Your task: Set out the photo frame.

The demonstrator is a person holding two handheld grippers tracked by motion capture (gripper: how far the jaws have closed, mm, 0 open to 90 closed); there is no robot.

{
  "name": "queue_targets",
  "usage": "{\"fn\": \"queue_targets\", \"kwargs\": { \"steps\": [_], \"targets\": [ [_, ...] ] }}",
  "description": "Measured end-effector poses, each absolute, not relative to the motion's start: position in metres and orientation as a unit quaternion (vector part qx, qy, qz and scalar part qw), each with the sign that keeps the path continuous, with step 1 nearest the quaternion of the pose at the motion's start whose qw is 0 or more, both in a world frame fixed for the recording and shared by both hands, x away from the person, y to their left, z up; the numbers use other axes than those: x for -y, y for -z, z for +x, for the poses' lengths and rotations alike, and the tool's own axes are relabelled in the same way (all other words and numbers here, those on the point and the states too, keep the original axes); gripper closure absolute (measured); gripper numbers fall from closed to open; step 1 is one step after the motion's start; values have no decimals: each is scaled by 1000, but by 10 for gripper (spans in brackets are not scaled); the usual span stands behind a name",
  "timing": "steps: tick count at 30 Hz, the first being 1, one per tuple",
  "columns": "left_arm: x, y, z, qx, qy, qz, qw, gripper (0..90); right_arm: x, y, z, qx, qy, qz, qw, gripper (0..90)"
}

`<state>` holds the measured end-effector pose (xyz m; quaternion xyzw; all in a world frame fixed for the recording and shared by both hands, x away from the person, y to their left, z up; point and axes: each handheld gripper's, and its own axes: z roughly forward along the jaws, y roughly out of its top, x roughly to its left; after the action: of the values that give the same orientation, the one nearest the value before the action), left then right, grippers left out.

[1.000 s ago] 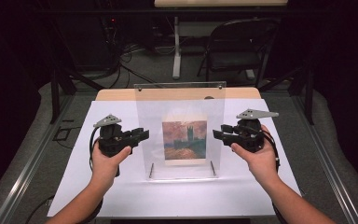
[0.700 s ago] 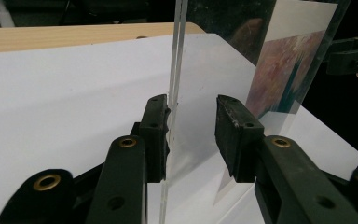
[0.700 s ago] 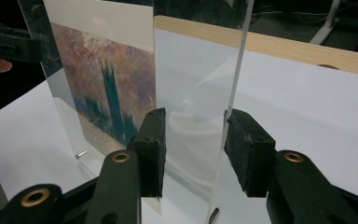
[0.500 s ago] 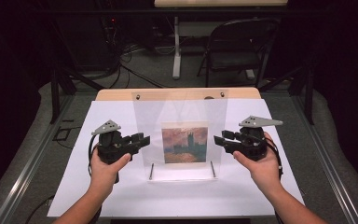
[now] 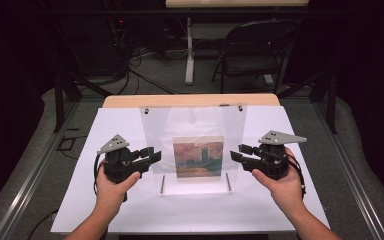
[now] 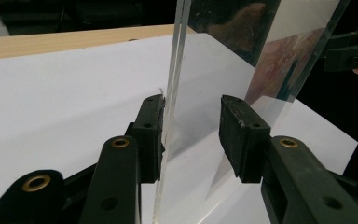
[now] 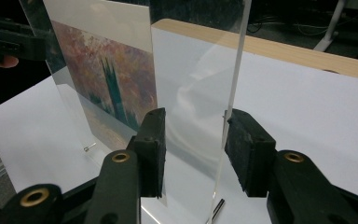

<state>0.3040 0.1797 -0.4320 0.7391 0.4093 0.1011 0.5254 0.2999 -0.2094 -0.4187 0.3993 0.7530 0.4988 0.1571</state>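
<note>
Left gripper (image 5: 152,154) parked mid-left in the high view, jaws spread wide around the left edge of the clear acrylic frame (image 5: 192,130). Left gripper view (image 6: 191,135) puts one pad right up against the pane's edge, maybe touching, other pad well off it. So straddling, not clamping. Right gripper (image 5: 236,152) mirrored at mid-right, also gaping; right gripper view (image 7: 193,140) has the right edge of the pane sitting between the pads, nearer the right-hand one, no squeeze visible.

Frame standing upright dead centre of the frame on the white sheet (image 5: 105,130), painting print (image 5: 198,157) sandwiched low in the middle, two small metal pins (image 5: 162,183) at the bottom corners. Wooden table edge (image 5: 190,100) just behind, folding chair (image 5: 252,50) up top in the dark.

Progress-wise: looks like approach done, both sides lined up. Left to do, by the look of it: close both sets of jaws, then lift or shift the thing. Nothing picked up yet.
</note>
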Motion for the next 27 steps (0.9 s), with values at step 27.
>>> {"fn": "queue_targets", "kwargs": {
  "steps": [27],
  "targets": [
    [-173, 431, 295, -391, -131, 768, 491, 422, 205, 422, 299, -764, -495, 384, 154, 385]
  ]
}}
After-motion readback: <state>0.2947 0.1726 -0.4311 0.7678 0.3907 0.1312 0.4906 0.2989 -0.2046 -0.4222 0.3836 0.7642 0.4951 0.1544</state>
